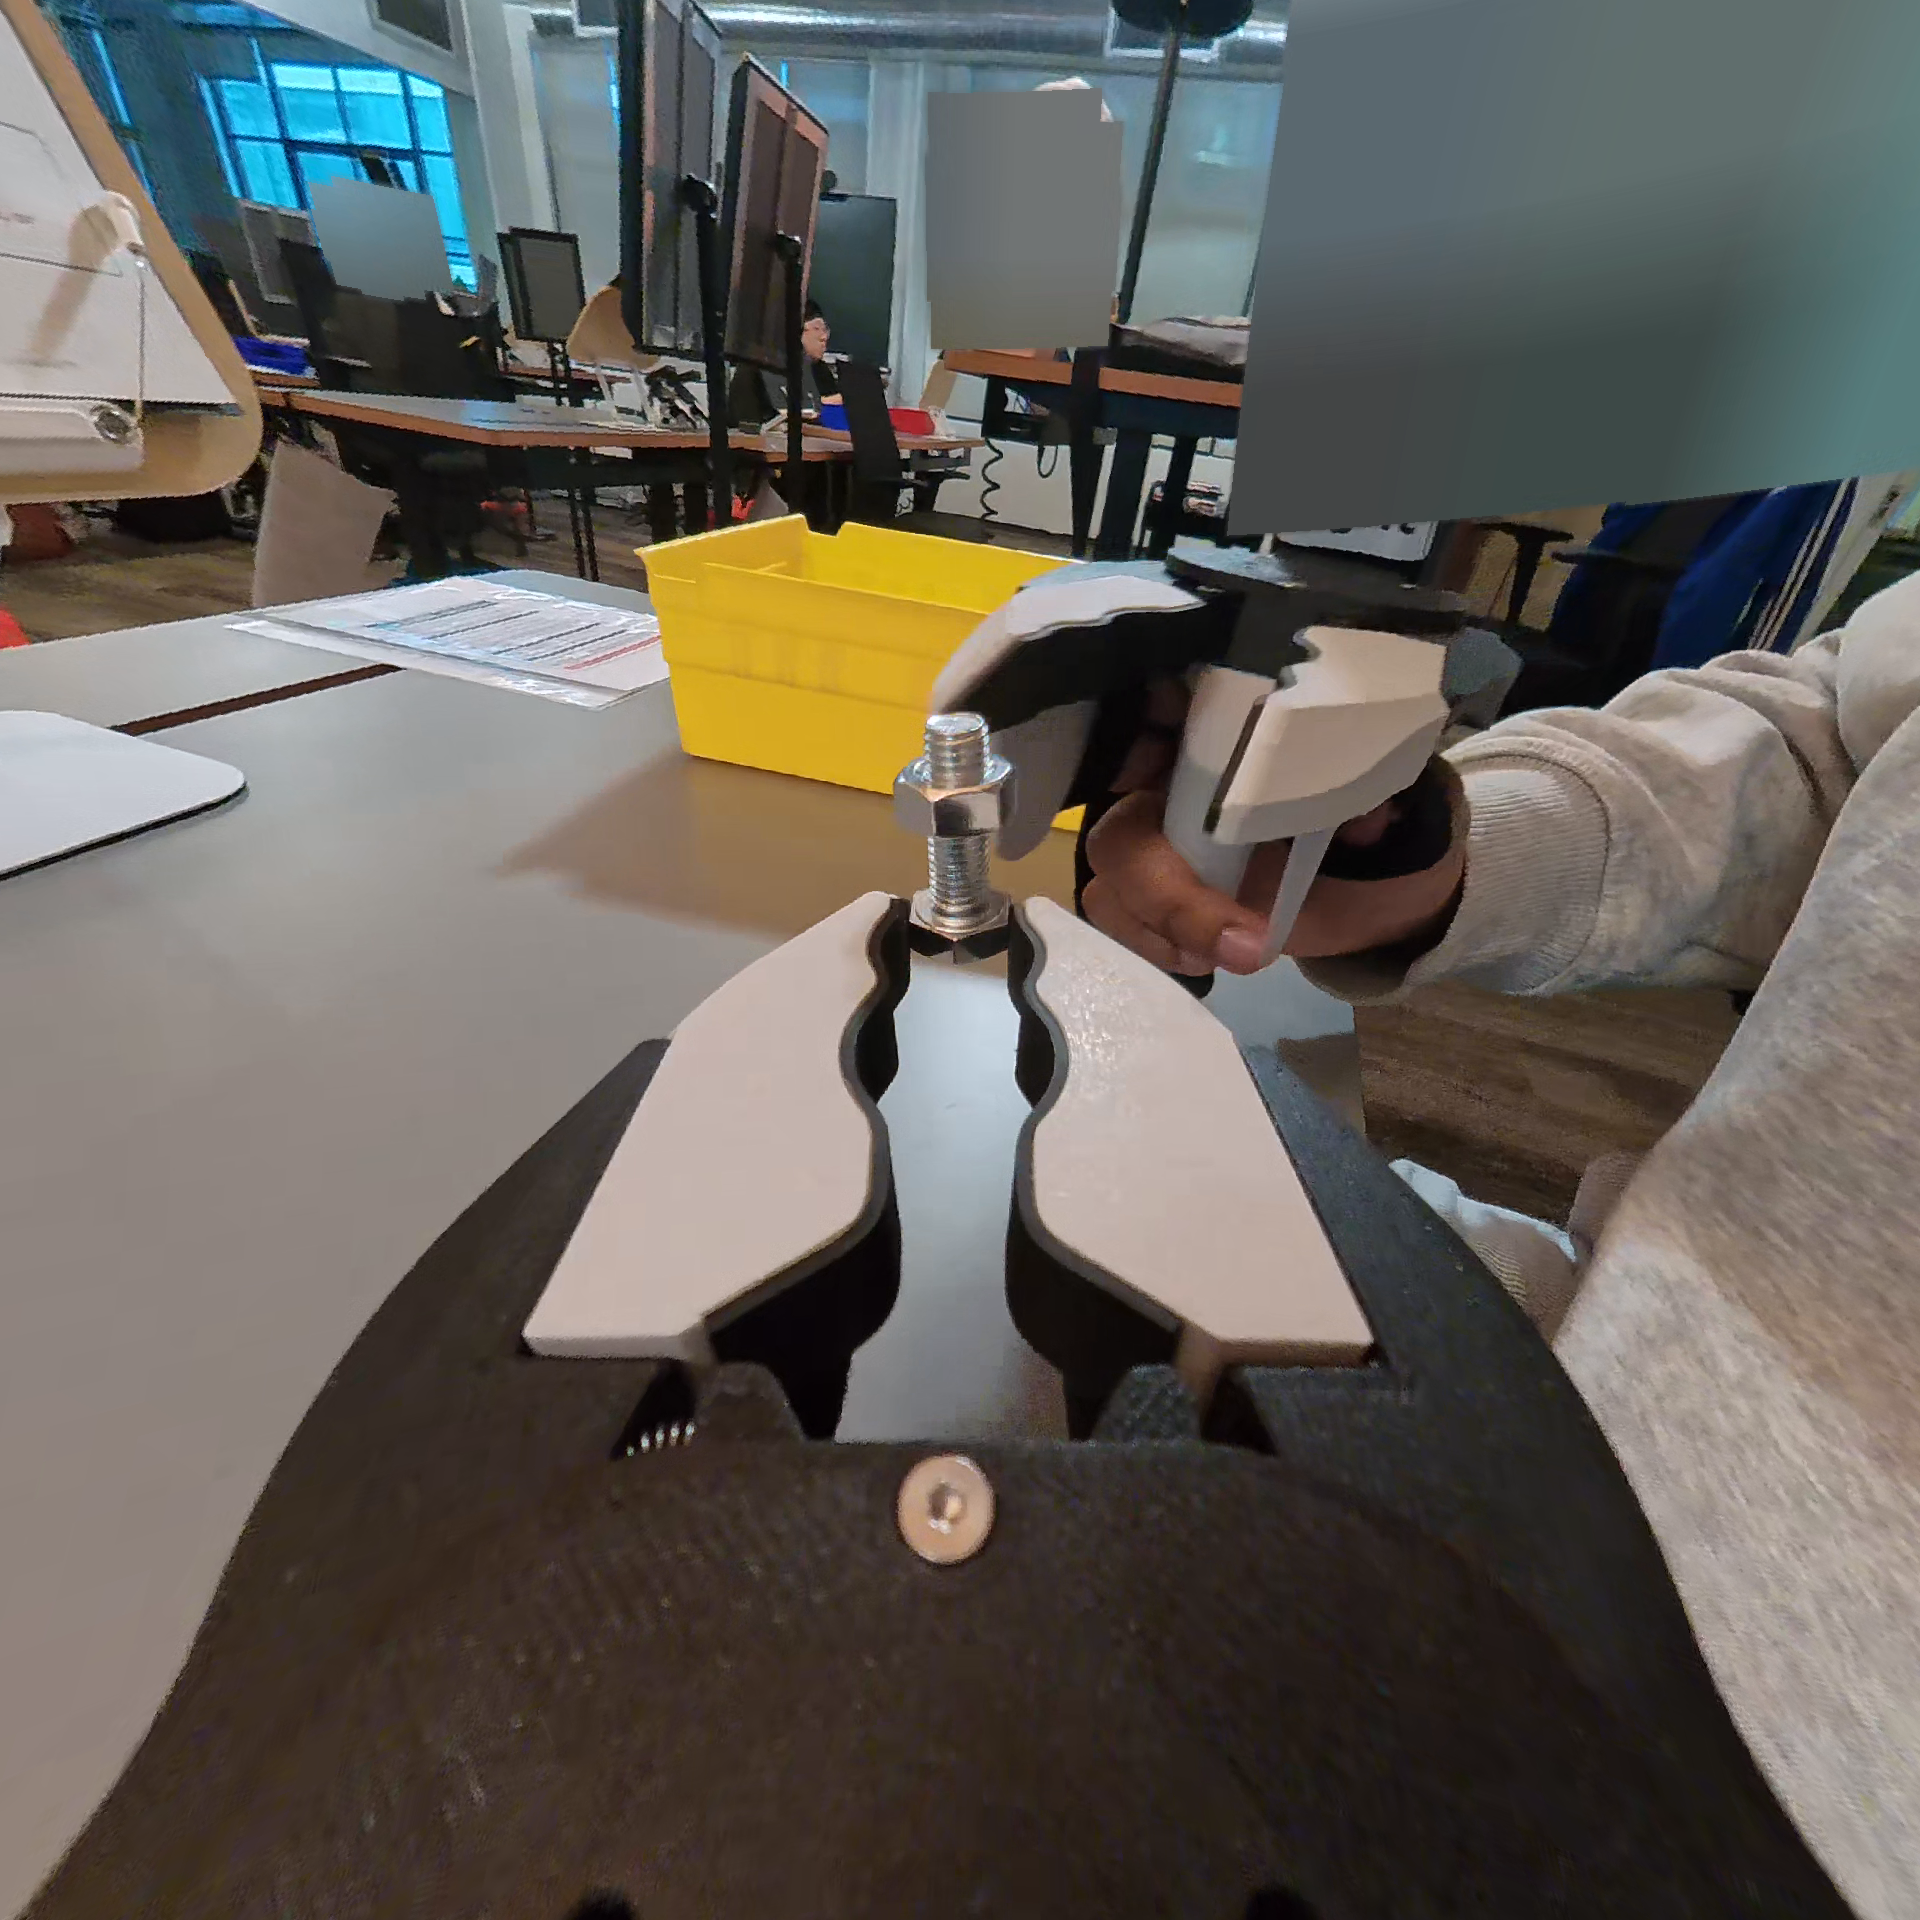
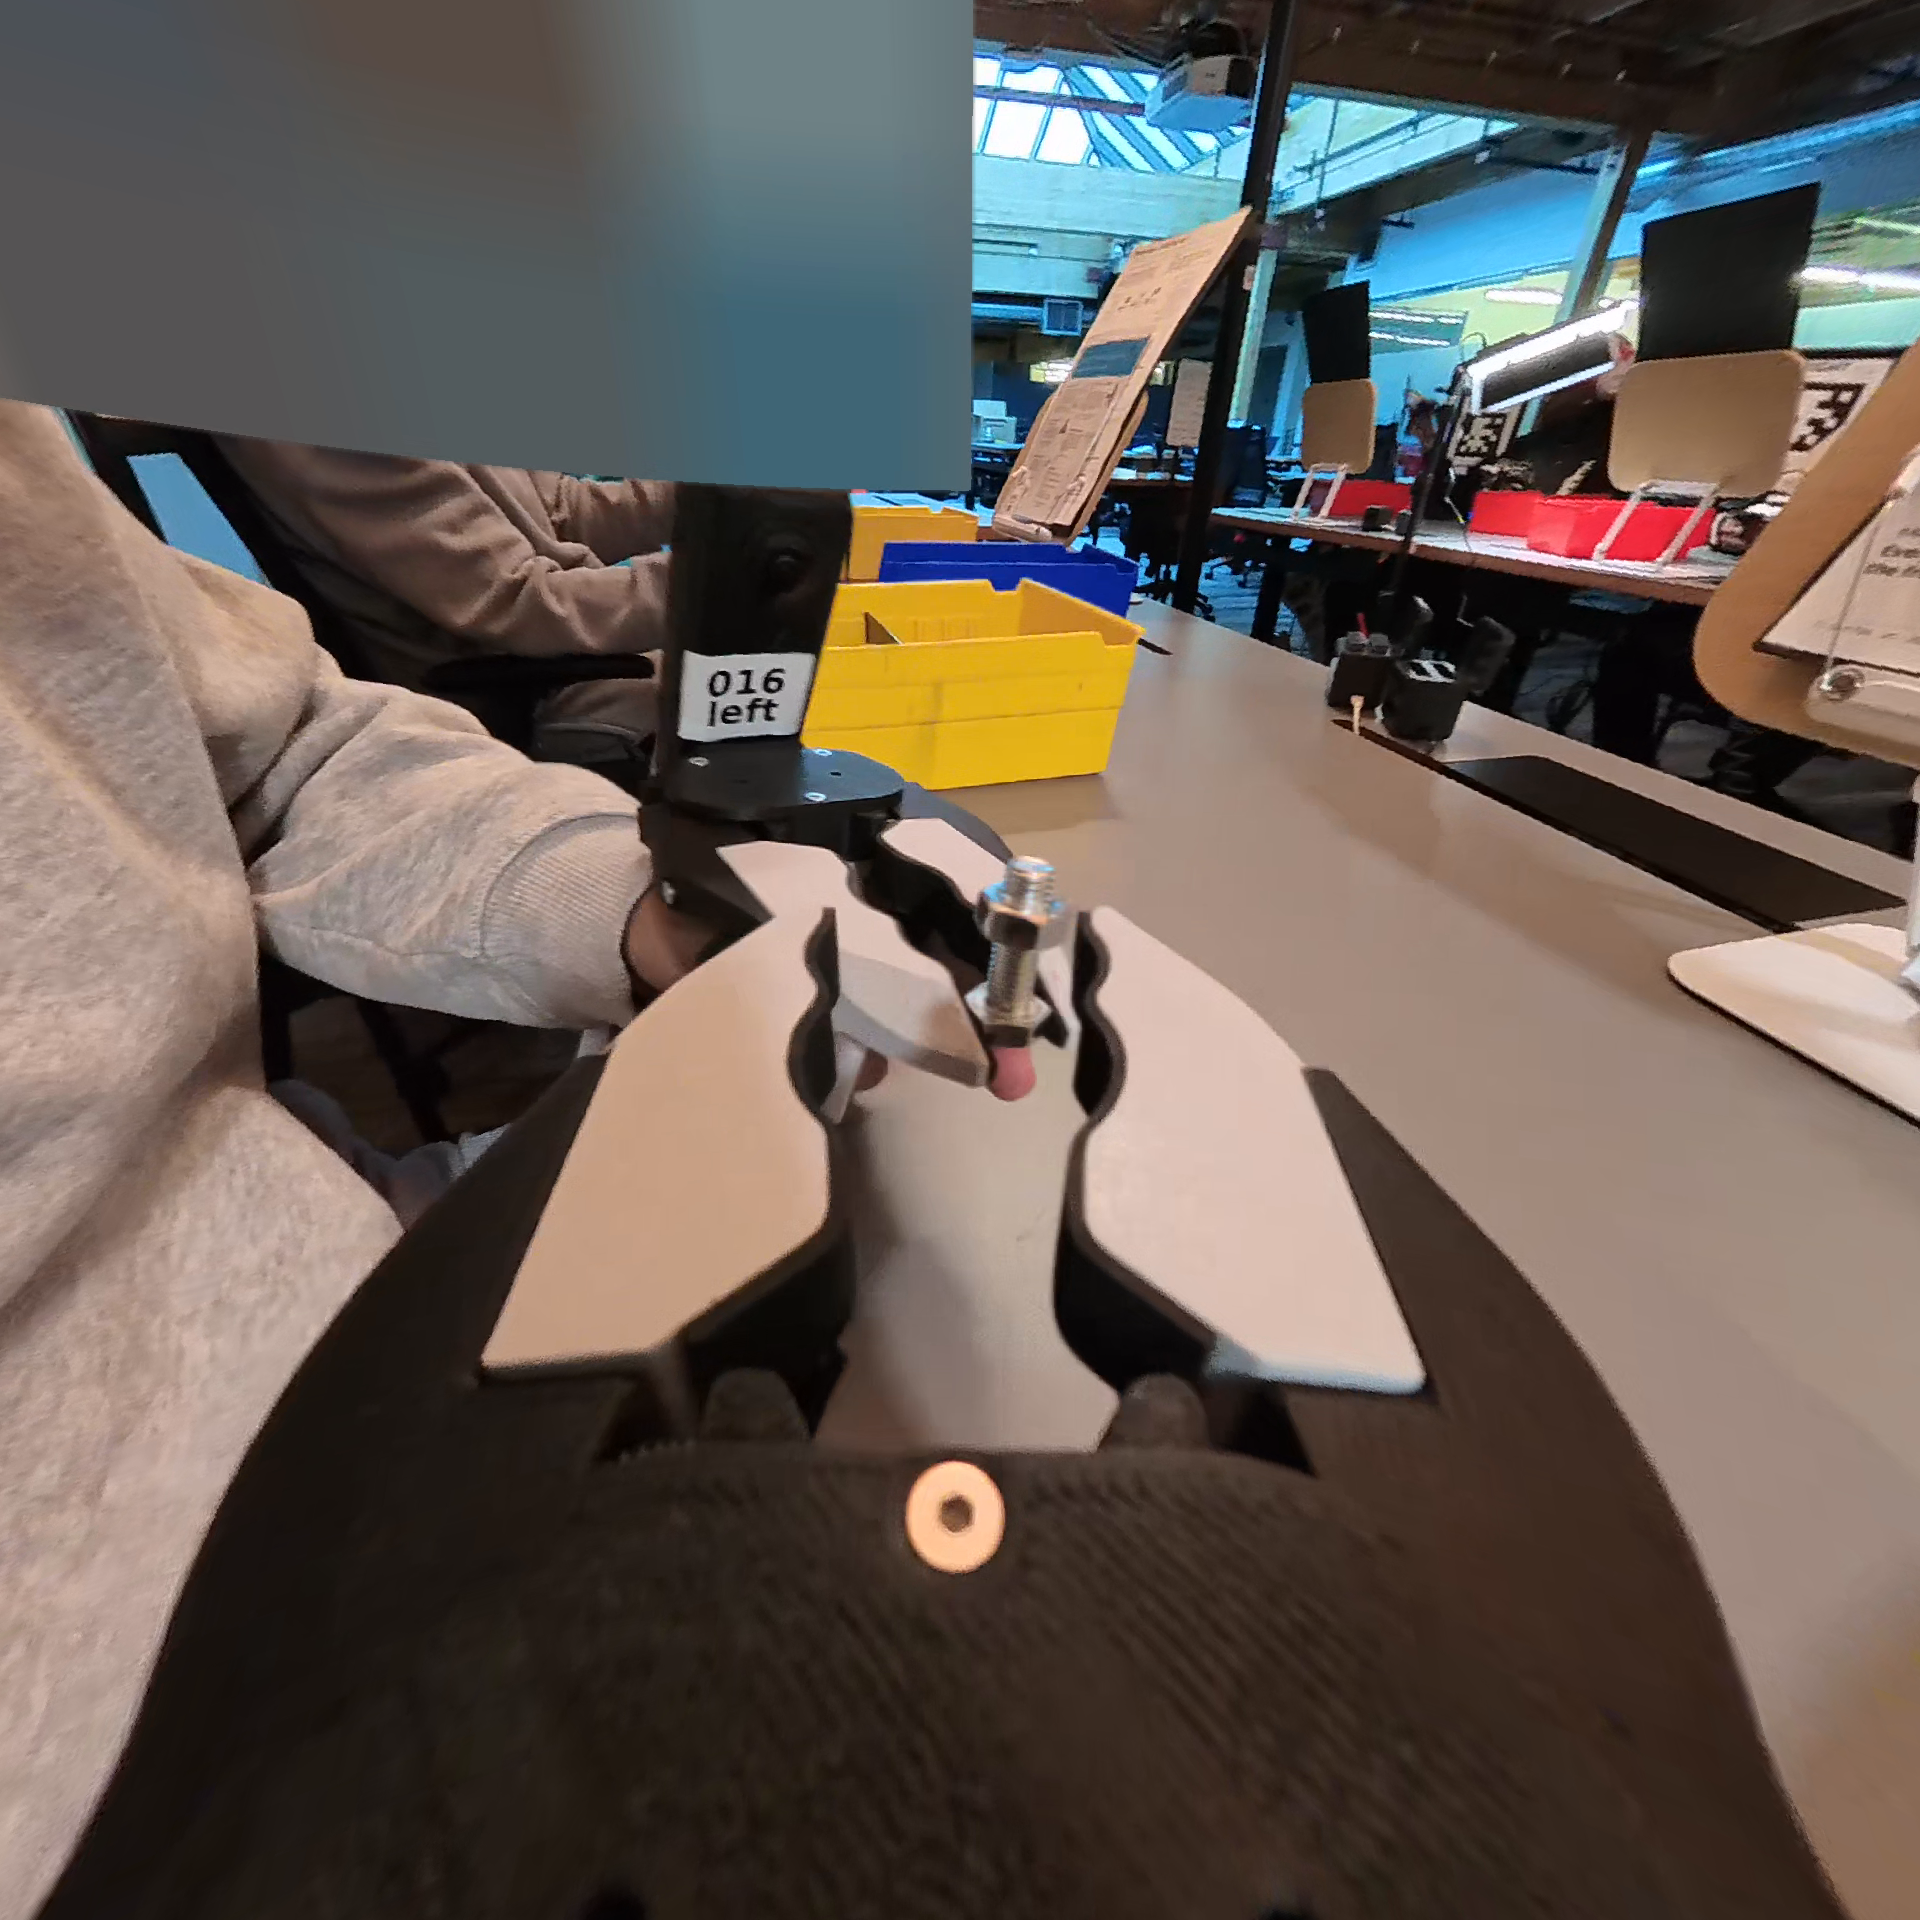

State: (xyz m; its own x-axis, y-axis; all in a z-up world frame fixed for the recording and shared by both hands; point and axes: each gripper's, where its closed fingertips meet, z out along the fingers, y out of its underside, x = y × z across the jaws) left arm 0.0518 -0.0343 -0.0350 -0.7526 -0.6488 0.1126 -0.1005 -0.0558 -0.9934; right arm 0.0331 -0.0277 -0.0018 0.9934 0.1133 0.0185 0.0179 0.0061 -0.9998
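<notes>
the left gripper (image 1: 954,920) is clamped on the head of a bolt (image 1: 956,831), right at its fingertips, so the bolt stands upright with its threaded end pointing at the ceiling, held just above the grey table (image 1: 312,987). a nut (image 1: 954,795) sits high on the thread, near the top. the long axis is vertical, and that is what matters here: the nut lies above the left gripper, not in front of it.

the right gripper (image 2: 956,925) comes in from the side at nut height. its fingers stand apart, wider than the nut, with one fingertip (image 2: 1091,935) right beside or touching it; i can't tell which. it grips nothing. a yellow bin (image 1: 810,665) stands behind on the table, well apart from both.
</notes>
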